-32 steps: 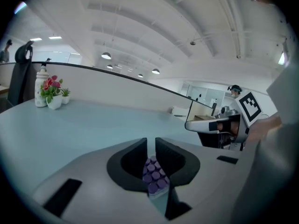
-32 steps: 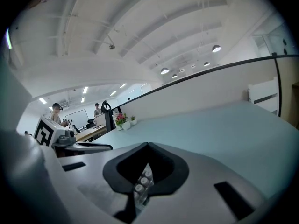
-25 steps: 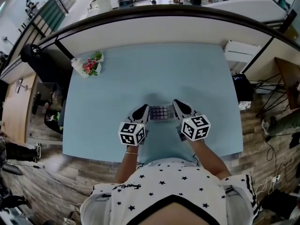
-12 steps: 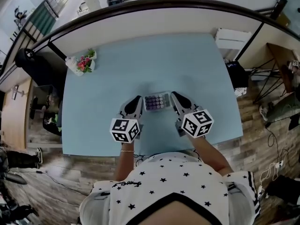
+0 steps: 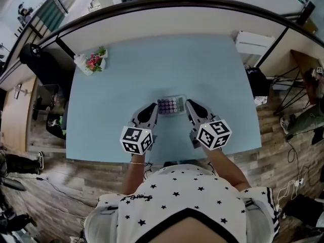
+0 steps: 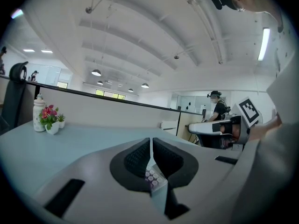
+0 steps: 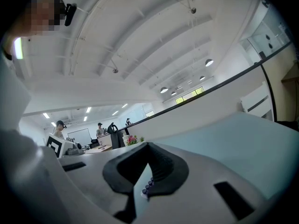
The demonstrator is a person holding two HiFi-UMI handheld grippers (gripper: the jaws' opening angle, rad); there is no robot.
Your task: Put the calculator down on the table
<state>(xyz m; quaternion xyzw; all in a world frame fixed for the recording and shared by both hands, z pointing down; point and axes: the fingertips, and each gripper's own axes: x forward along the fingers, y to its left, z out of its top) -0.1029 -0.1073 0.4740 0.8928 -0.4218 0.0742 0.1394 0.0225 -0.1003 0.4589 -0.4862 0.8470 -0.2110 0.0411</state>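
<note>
A small grey calculator point(image 5: 171, 106) with purple keys hangs level just over the light blue table point(image 5: 212, 75), near its front middle. My left gripper point(image 5: 154, 108) is shut on its left edge and my right gripper point(image 5: 188, 104) is shut on its right edge. In the left gripper view the jaws point(image 6: 151, 146) are closed on the calculator's edge point(image 6: 152, 177), with rows of keys showing below the pads. The right gripper view shows the same: jaws point(image 7: 148, 156) closed, with the calculator's keys point(image 7: 148, 186) just beneath them.
A small pot of pink flowers point(image 5: 93, 63) stands at the table's far left corner. A curved partition wall point(image 5: 162, 27) runs along the far edge. A white cabinet point(image 5: 254, 42) is off the right side and a black chair point(image 5: 38, 59) off the left. People stand in the background.
Both grippers have carried the calculator a little away from the person, toward the table's middle, and slightly upward. Both grips are unchanged.
</note>
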